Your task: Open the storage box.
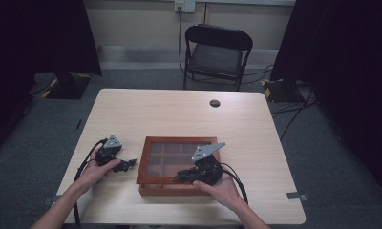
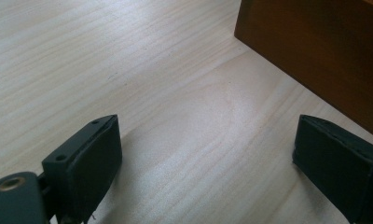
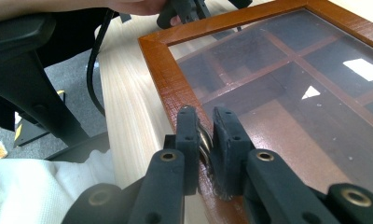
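The brown wooden box with a dark glass lid sits near the front of the worktop. The right gripper pinches a small metal latch on its front rim. The left gripper rests wide open beside it, holding nothing, with bare pale wood around.

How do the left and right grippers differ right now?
The left gripper has its jaws wide apart over bare table, beside the brown wooden glass-lidded box; the right gripper is shut on a small metal clasp at the box's front edge. Both are black and hand-held.
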Demonstrator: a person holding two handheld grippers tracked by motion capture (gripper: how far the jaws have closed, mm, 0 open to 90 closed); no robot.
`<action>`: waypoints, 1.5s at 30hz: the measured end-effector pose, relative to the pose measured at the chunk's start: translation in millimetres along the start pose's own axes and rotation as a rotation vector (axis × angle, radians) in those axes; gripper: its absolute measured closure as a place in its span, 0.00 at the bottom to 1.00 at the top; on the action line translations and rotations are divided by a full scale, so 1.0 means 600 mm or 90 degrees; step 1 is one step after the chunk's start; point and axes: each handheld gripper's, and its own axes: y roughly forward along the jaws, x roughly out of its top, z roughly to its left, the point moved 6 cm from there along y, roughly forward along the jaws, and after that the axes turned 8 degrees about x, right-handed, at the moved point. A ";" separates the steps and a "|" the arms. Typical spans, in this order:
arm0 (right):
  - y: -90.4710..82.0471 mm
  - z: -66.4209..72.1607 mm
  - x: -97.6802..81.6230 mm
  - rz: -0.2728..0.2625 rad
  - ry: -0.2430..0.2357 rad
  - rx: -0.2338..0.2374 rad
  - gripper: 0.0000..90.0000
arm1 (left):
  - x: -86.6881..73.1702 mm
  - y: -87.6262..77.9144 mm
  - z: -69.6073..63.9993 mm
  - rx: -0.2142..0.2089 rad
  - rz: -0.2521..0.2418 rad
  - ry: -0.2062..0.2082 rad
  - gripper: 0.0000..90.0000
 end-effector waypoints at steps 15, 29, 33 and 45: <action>-0.008 0.001 0.012 -0.003 -0.004 0.001 0.91 | 0.000 0.000 0.000 0.000 0.000 -0.001 0.08; -0.023 0.001 0.033 -0.016 -0.008 -0.001 0.91 | 0.000 0.000 0.000 0.000 0.001 0.001 0.08; -0.024 0.000 0.036 -0.019 -0.007 0.000 0.91 | 0.000 0.000 0.000 0.000 0.001 0.001 0.08; -0.033 -0.002 0.050 -0.029 -0.006 0.000 0.91 | 0.000 0.000 0.000 0.000 0.001 0.001 0.08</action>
